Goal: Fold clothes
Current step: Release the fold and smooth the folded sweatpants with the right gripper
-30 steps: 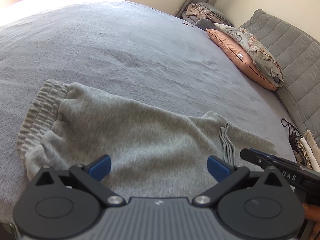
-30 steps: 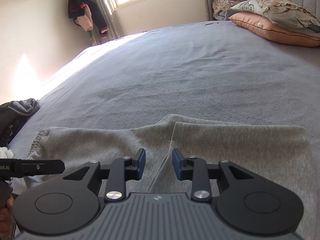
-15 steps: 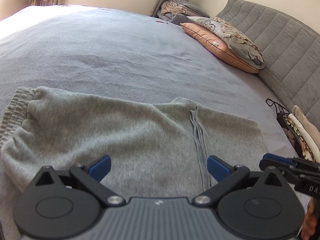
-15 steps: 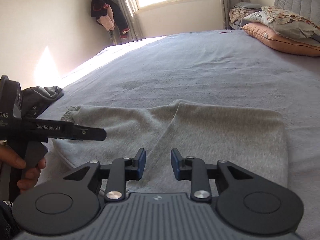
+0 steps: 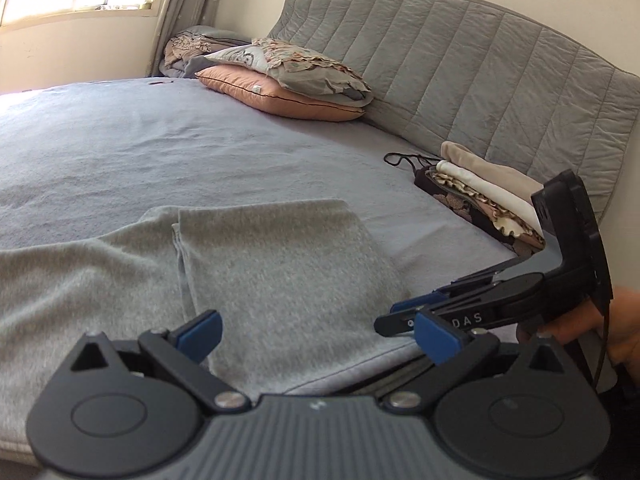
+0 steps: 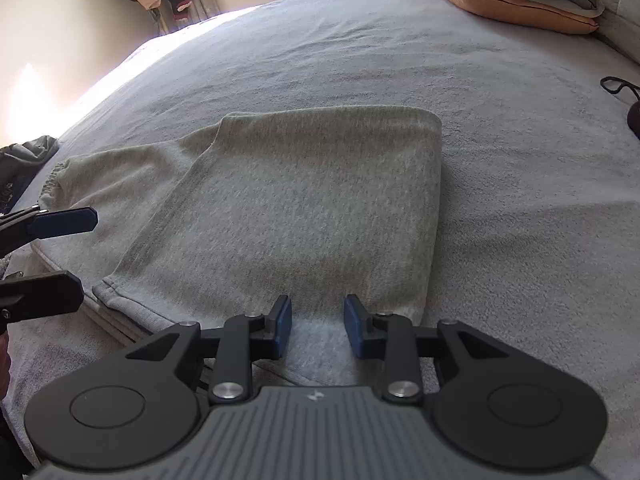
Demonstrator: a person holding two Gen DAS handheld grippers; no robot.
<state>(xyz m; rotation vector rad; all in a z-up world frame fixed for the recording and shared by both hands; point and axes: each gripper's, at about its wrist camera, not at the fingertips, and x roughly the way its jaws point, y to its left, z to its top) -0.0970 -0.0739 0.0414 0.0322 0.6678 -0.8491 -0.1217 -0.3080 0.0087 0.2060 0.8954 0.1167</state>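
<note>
— Lying flat near the front edge of the grey-blanketed bed (image 6: 500, 92) is the grey fleece sweatpants garment (image 6: 304, 208), one end doubled over onto itself.

— And the jaws?

— The left gripper (image 5: 316, 334) has its jaws spread wide above the fabric, gripping nothing. The right gripper (image 6: 318, 326) has a narrower gap between its jaws, also empty, at the garment's near hem.

— Anything else?

— A stack of folded pale clothes (image 5: 484, 196) lies by the grey quilted headboard (image 5: 480, 80); pillows (image 5: 296, 80) lie further along.

Grey sweatpants (image 6: 304, 200) on a grey-blue bed cover (image 5: 160, 140). My fingers (image 6: 282, 326): blue pads, black arms. Headboard (image 5: 460, 72): grey, quilted in stripes. Pillows: salmon (image 5: 280, 98) under grey floral (image 5: 304, 68). Folded pile (image 5: 480, 188): cream, beige, dark print.
</note>
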